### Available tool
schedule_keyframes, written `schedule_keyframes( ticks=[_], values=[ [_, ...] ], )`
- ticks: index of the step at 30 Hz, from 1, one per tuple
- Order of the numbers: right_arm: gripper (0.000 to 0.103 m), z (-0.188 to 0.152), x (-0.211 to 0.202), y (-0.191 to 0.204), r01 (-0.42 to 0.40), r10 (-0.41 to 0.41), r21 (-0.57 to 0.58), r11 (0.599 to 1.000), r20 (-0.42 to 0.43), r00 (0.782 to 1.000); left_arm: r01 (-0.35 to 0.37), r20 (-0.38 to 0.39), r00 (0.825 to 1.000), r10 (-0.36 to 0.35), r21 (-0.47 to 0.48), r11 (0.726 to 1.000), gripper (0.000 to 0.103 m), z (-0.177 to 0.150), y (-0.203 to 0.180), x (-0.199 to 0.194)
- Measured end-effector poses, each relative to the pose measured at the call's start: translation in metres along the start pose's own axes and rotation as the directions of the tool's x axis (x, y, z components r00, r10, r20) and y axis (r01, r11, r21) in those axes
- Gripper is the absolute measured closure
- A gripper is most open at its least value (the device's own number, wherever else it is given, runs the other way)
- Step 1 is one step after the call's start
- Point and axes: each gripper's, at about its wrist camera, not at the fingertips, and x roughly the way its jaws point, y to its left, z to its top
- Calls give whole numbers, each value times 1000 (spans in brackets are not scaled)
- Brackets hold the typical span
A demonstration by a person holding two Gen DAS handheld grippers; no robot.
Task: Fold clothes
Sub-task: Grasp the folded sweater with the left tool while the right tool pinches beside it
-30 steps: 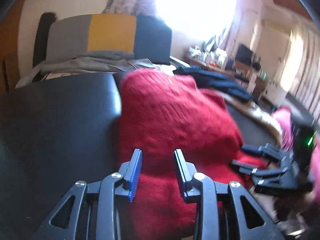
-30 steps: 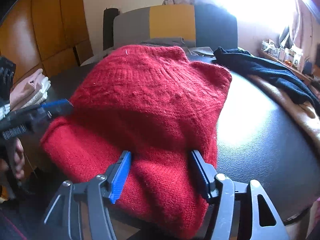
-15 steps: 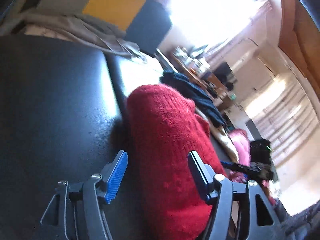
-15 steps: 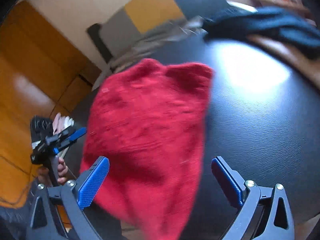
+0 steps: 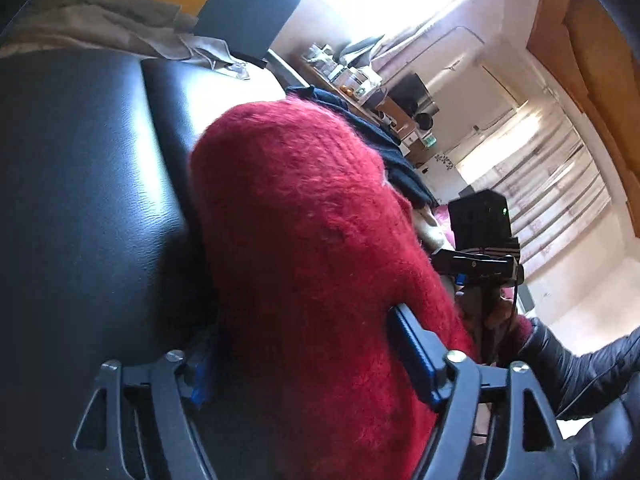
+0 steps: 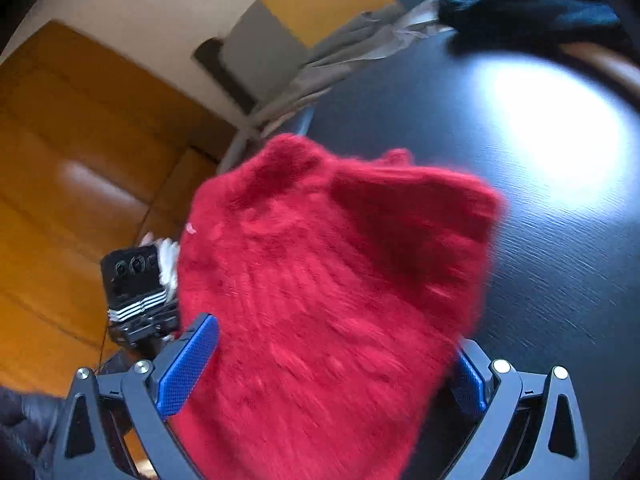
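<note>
While the red sweater [image 6: 328, 280] lies bunched on the black table [image 6: 560, 240] | left gripper [image 5: 304, 364] jaws opening, straddling it | right gripper [image 6: 332, 364] released, straddling it

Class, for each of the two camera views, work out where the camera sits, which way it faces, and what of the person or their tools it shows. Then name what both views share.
Left wrist view: sits on the left gripper, looking along its opening fingers, over the red sweater between them, across the black table; the right gripper and a dark sleeve show.
Right wrist view: sits on the right gripper, jaws wide, facing the sweater and table; the left gripper shows.
Shared: sweater, table, navy garment.
</note>
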Motion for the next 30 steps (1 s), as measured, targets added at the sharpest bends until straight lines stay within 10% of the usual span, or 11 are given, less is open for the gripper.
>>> schedule_keyframes(
  ticks=[4,13,18,22,30],
  values=[
    [52,-11,7,7,-6,6,-3,1000,-8,1000,3,17,1000,-3,-36,999,54,-3,-4,3],
    [56,-42,19,47,-82,81,9,997,12,997,-67,182,979,89,-124,990,65,-51,-28,-57],
    [57,-46,75,117,-221,212,-77,972,-108,971,-196,309,923,231,-140,971,65,-88,-48,-144],
    [57,-31,136,217,-375,330,-207,904,-221,918,-322,456,808,373,-189,928,65,-111,-62,-240],
    [57,20,243,450,-571,423,-450,687,-392,817,-520,612,504,610,-350,780,64,-119,-58,-417]
  ],
)
